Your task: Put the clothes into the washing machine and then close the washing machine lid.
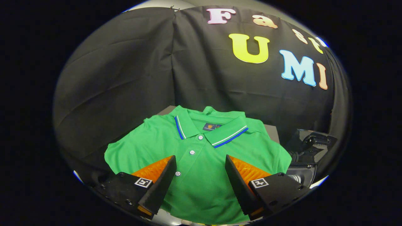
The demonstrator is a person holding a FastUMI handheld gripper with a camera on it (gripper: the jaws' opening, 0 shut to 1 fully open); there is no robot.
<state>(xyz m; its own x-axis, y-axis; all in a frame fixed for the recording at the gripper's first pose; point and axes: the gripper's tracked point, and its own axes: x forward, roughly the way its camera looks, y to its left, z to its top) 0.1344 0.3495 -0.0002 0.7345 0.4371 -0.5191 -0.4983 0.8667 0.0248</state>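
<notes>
the gripper (200, 163) hangs nearest, its two fingers spread wide apart and holding nothing, with a broad band of green cloth showing in the gap between them. that cloth is a green polo shirt (201, 157), spread flat and face up on a grey surface (271, 131), button placket running between the fingers, sleeves out to left and right. its collar (209, 127), edged in blue and white stripes, lies beyond the fingertips at the far end. to the right of the shirt sits a dark machine part (309, 147), too unclear to tell what it is. farthest back hangs the booth's black cloth wall (125, 78).
</notes>
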